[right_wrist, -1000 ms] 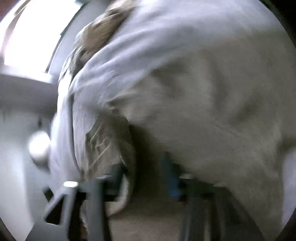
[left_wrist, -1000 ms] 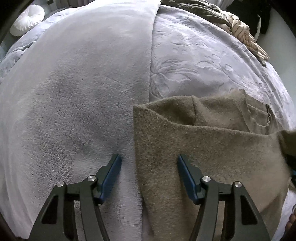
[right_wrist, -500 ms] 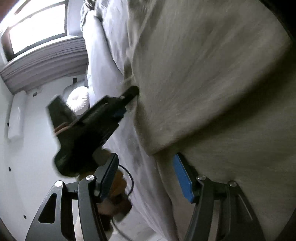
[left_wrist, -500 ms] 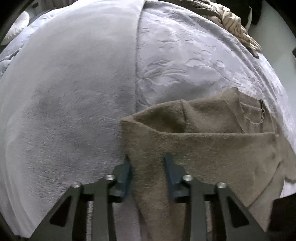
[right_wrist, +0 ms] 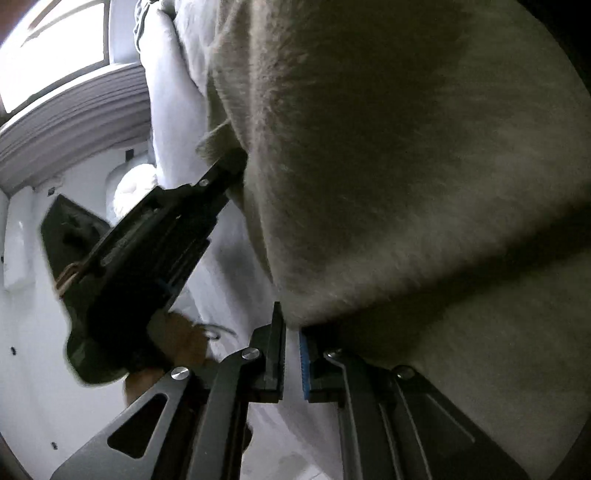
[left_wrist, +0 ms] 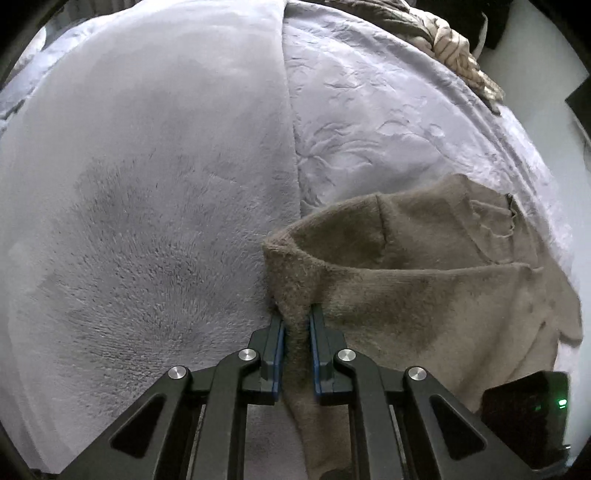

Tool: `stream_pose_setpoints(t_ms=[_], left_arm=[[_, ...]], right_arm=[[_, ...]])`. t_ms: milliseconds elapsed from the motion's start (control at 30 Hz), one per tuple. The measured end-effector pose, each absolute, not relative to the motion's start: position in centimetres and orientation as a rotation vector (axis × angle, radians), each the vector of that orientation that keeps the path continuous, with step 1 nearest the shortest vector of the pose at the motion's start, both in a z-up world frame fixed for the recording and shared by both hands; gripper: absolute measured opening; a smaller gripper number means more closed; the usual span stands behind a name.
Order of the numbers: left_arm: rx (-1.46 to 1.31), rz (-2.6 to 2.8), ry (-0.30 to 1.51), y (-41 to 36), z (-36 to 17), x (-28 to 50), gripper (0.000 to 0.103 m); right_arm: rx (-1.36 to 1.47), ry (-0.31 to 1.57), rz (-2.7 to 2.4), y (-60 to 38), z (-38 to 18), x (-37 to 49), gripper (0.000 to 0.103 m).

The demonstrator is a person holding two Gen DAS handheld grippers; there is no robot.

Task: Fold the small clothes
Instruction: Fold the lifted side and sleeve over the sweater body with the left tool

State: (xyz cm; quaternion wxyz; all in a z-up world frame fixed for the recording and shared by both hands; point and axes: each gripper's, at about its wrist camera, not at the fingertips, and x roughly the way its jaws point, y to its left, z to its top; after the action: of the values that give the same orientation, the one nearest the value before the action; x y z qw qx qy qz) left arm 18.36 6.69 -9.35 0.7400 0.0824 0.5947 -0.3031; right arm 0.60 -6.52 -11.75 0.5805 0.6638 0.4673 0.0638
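A small tan-brown fleece garment (left_wrist: 424, 295) lies on the grey bed, partly folded over itself. My left gripper (left_wrist: 296, 317) is shut on its near left edge, a ridge of cloth pinched between the blue pads. In the right wrist view the same garment (right_wrist: 388, 166) fills the frame. My right gripper (right_wrist: 291, 325) has its jaws nearly closed at another edge of the garment, a fold caught at the tips. The left gripper (right_wrist: 232, 162) shows there too, clamped on the cloth.
A plush grey blanket (left_wrist: 147, 203) covers the left of the bed and an embossed grey cover (left_wrist: 388, 110) the right. A heap of other clothes (left_wrist: 443, 33) lies at the far edge. A white wall and window (right_wrist: 55, 55) are beyond the bed.
My left gripper closed from wide open onto the garment's left edge. My right gripper closed from open onto the garment's other edge.
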Motion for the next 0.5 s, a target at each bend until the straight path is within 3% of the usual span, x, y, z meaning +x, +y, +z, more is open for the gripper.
stream_pose_setpoints(t_ms=[133, 267, 433, 500], left_arm=[[0.171, -0.660, 1.304, 7.3, -9.2, 18.3, 0.013], [0.161, -0.650, 1.302, 6.6, -9.4, 18.2, 0.014], [0.152, -0.627, 1.293, 7.5, -9.2, 17.8, 0.014], [0.153, -0.616, 1.293, 7.4, -9.2, 17.8, 0.014]], right_arm=[[1.369, 1.077, 0.073, -11.1, -7.9, -2.8, 0.053], [1.220, 0.945, -0.318, -21.0, -3.9, -9.9, 0.053], [1.367, 0.823, -0.500, -28.6, -4.5, -13.4, 0.052], [1.362, 0.802, -0.480, -30.0, -5.0, -13.0, 0.024]])
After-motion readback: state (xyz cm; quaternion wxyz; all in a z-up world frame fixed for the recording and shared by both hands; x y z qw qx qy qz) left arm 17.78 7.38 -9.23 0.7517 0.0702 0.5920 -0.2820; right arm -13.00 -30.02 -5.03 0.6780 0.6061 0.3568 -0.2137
